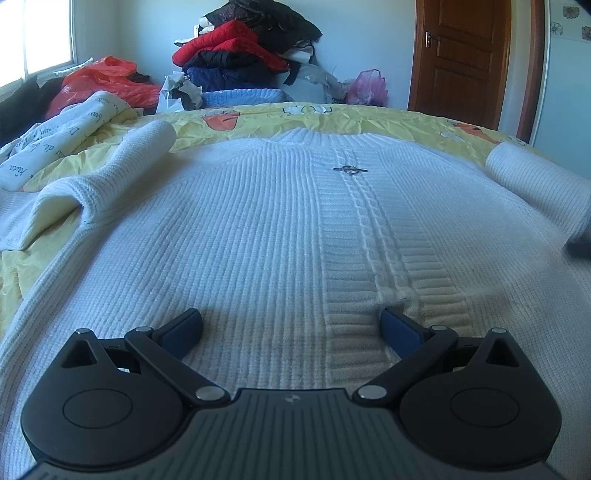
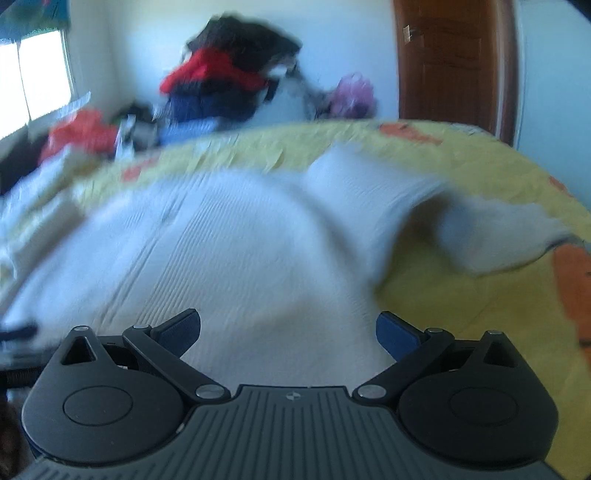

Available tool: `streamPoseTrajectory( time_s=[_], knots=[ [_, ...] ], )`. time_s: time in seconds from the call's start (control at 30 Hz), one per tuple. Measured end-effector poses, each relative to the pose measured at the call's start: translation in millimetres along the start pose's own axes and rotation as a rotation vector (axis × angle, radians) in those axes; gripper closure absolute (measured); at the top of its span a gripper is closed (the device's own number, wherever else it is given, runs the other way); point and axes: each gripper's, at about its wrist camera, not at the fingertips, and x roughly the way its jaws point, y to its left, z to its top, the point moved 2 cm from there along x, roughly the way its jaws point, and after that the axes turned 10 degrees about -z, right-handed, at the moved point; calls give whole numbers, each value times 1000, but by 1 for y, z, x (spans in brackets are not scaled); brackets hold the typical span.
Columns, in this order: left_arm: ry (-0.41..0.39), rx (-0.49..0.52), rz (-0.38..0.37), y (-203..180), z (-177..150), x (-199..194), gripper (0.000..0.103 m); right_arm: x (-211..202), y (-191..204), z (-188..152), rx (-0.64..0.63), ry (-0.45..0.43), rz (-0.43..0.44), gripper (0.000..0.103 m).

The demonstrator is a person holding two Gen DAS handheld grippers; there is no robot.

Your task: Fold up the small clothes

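Note:
A white ribbed knit sweater [image 1: 258, 229] lies flat, front up, on a yellow bedspread [image 1: 332, 114]. A small metal clasp [image 1: 350, 169] sits near its collar. One sleeve [image 1: 110, 173] lies bunched at the left, the other sleeve [image 1: 535, 181] at the right. My left gripper [image 1: 291, 325] is open and empty, low over the sweater's lower body. In the blurred right wrist view the sweater [image 2: 240, 251] fills the middle, with its right sleeve [image 2: 388, 195] rumpled on the bedspread [image 2: 461, 295]. My right gripper [image 2: 288, 326] is open and empty over the sweater's lower right edge.
A pile of red, black and blue clothes [image 1: 240, 48] stands at the far wall. An orange plastic bag [image 1: 103, 79] and a printed white cloth [image 1: 62, 136] lie at the far left. A brown door [image 1: 465, 55] is at the right. A window [image 1: 37, 33] is at the left.

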Motion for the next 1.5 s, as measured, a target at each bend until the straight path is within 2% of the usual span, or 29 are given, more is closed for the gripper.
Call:
streamPoseTrajectory(
  time_s=[0.1,0.17,0.27,0.4,0.5,0.57,0.6,0.7,0.8,0.83,0.87,0.9,0.93,0.97,1.1,1.23,1.37,1.5],
  knots=[
    [0,0,-1,0,0,0,0,4,-61,22,160,-54,-69,0],
    [0,0,-1,0,0,0,0,12,-112,32,312,-79,-108,0],
    [0,0,-1,0,0,0,0,34,-180,40,515,-21,-178,5],
    [0,0,-1,0,0,0,0,59,-240,42,691,17,-177,9],
    [0,1,0,0,0,0,0,72,-261,41,773,12,-149,9],
    [-1,1,0,0,0,0,0,81,-274,38,834,24,-108,13],
    [-1,1,-1,0,0,0,0,86,-277,37,856,20,-87,12],
    [-1,1,0,0,0,0,0,97,-281,39,891,2,-44,19],
    [-1,1,-1,0,0,0,0,106,-272,46,850,-1,-43,24],
    [-1,2,-1,0,0,0,0,107,-268,49,823,-5,-55,32],
    [-1,2,0,0,0,0,0,110,-265,51,796,-1,-70,49],
    [-1,2,0,0,0,0,0,111,-262,52,777,10,-83,58],
    [-1,1,-1,0,0,0,0,114,-261,53,760,17,-106,77],
    [-2,2,-1,0,0,0,0,116,-261,51,753,27,-123,88],
    [-2,1,-1,-1,0,0,0,106,-263,51,766,25,-123,88],
    [-3,-1,-4,-1,0,-1,0,82,-250,70,726,-32,-100,88],
    [-7,-7,-8,0,2,-4,0,47,-225,107,678,-116,-21,88],
    [-11,-13,-14,0,3,-5,0,13,-176,148,589,-195,95,88]
  ],
)
